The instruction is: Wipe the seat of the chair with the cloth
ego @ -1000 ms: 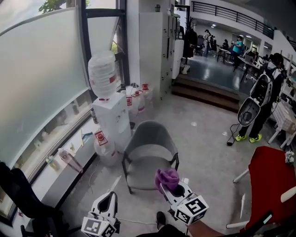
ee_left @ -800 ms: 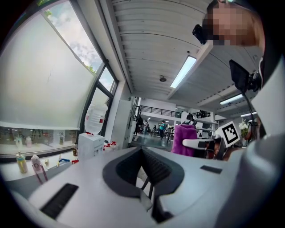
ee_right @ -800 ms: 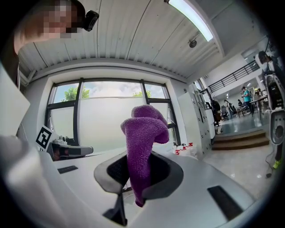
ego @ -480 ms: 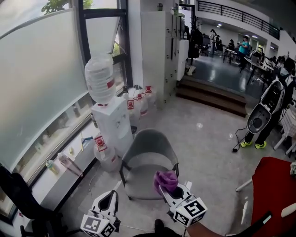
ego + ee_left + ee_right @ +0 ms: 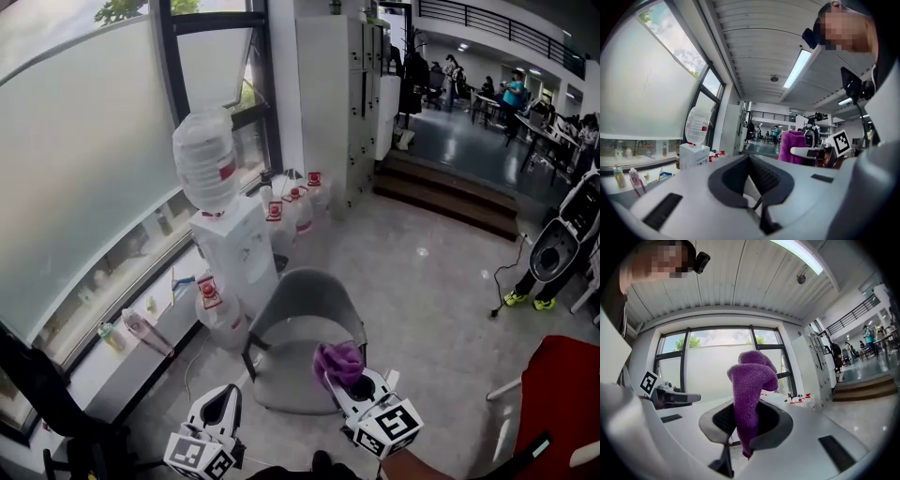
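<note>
A grey tub chair [image 5: 309,298] stands on the floor just ahead of me, its seat [image 5: 289,361] bare. My right gripper [image 5: 351,381] hovers over the seat's front right corner, shut on a bunched purple cloth [image 5: 338,360]. In the right gripper view the cloth [image 5: 752,380] sticks up out of the closed jaws of the right gripper [image 5: 745,427]. My left gripper [image 5: 220,399] hangs left of the chair's front, off the seat. In its own view the left gripper [image 5: 752,180] is shut with nothing in it, and the cloth [image 5: 791,146] shows to the right.
A white water dispenser [image 5: 234,248] with a big bottle [image 5: 206,159] stands left of the chair, a spare jug [image 5: 217,305] at its foot and more jugs [image 5: 295,202] behind. A red chair [image 5: 562,394] is at the right. A window ledge [image 5: 103,352] runs along the left.
The head view has drifted, so the chair now sits a little lower and further right. Both grippers keep their places, and the cloth stays in the right one.
</note>
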Demonstrator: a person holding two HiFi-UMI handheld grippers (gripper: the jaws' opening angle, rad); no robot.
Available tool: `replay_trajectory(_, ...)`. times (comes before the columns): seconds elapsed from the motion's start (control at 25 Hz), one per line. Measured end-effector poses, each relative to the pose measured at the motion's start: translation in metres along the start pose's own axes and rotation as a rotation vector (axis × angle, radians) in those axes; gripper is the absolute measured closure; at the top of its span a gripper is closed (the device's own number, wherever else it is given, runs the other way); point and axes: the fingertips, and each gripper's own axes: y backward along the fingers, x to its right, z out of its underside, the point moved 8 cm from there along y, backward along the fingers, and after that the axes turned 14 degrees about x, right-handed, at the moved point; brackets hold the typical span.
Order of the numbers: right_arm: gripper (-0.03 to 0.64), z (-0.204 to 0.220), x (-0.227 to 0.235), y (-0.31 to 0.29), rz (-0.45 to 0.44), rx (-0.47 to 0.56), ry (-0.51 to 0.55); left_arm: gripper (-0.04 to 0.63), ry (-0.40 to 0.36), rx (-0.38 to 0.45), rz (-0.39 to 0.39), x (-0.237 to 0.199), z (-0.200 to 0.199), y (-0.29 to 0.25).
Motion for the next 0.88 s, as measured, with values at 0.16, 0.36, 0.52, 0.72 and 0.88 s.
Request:
replay_trajectory(0.16, 0.551, 0.007, 0.019, -0.008, 0.013, -0.008, -0.018, 0.589, -0.001, -0.023, -0.010, -0.004, 0.008, -0.015)
replay_trajectory(0.36, 0.551, 0.016, 0.030, -0.021, 0.017, -0.029, -0.024, 0.589, -0.001, -0.033, 0.009, -0.013, 0.011, -0.033)
replay_trajectory(0.52, 0.551, 0.021, 0.030, -0.031, 0.025, -0.037, -0.011, 0.589, 0.001, -0.029, 0.026, -0.029, 0.018, -0.044)
replay_trajectory(0.72, 0.551, 0.028, 0.026, -0.056, 0.055, -0.052, 0.001, 0.589, 0.020, -0.032, 0.078, -0.054, 0.018, -0.062)
replay_trajectory(0.88, 0.551, 0.032, 0.016, -0.080, 0.059, -0.054, 0.015, 0.589, 0.028, -0.014, 0.117, -0.079, 0.014, -0.070)
